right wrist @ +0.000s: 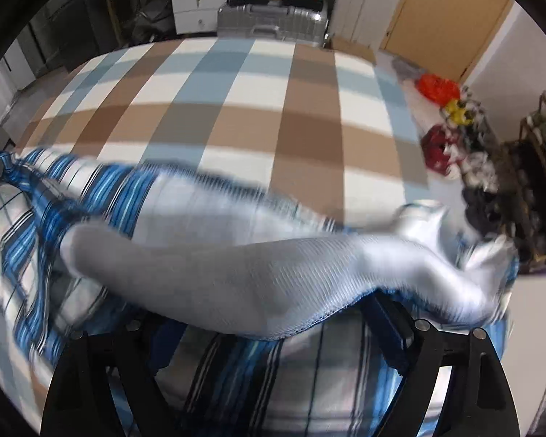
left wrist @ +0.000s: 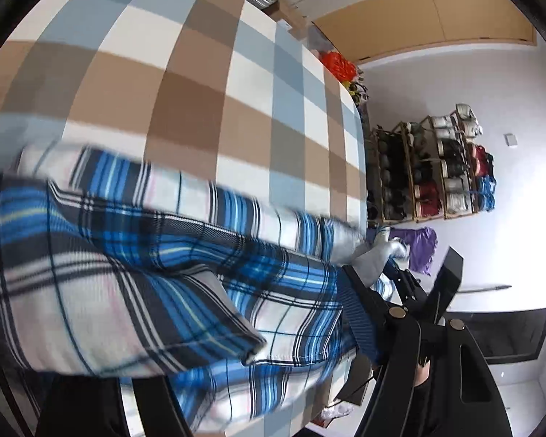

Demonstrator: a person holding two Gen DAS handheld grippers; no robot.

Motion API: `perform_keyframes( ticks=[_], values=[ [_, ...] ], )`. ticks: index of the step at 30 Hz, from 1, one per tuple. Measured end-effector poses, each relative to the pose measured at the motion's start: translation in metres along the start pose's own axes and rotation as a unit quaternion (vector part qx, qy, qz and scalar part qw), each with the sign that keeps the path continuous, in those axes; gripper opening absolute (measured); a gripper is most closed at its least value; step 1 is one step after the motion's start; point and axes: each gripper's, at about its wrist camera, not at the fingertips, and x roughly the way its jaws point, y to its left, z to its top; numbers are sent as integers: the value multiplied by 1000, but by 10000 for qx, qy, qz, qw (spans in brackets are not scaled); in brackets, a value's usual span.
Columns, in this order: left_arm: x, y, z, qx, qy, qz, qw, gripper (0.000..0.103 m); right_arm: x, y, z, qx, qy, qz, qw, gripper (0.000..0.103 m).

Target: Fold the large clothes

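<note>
here the plaid shirt (left wrist: 145,255) seemingly overhangs the bed's (left wrist: 185,83) near edge.

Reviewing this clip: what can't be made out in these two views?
- Right wrist view: a grey fabric fold drapes over the right gripper, hiding the fingertips; any grip cannot be told.
- Left wrist view: the plaid shirt covers the left gripper; its near finger is cut off by the bottom edge.
- Both views: motion blur smears the shirt's edges.
</note>
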Motion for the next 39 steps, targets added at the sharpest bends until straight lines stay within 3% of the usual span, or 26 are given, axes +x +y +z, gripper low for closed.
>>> perform_keyframes(
  ticks=[8, 13, 16, 18, 22, 25, 28, 32, 37, 39],
  values=[
    [-20, -1, 30, 72, -513, 15, 9987, 67, -2, -12, 47, 183, -678, -110, 9975, 85],
    [-63, 17, 47, -277, -1516, 129, 9880, 67, -20, -39, 64, 818, -1348, -188, 9873, 82],
    [-83, 30, 37, -485, -1680, 59, 9846, 67, -41, -61, 59, 1329, -1810, -134, 9744, 84],
    [-86, 30, 22, -386, -1571, 68, 9868, 67, -52, -67, 52, 1414, -1833, 92, 9728, 84],
    [-64, 13, -21, 330, -1131, 406, 9922, 67, -64, -54, 25, 998, -1582, 534, 9809, 87],
    [-38, 16, -54, 855, -928, 972, 9872, 67, -64, -31, -7, 523, -1236, 801, 9877, 89],
    [-18, 36, -63, 787, -811, 1289, 9852, 67, -45, -12, -34, 99, -723, 669, 9951, 89],
    [-25, 61, -78, 552, -1046, 967, 9883, 66, -6, -5, -57, -82, 1, 278, 9996, 90],
    [-31, 57, -91, 670, -1043, 1341, 9832, 60, 11, -18, -61, 319, 174, 479, 9982, 95],
    [-44, 50, -97, 636, -1089, 1612, 9788, 59, 3, -19, -54, 335, 247, 225, 9989, 93]
  ],
)
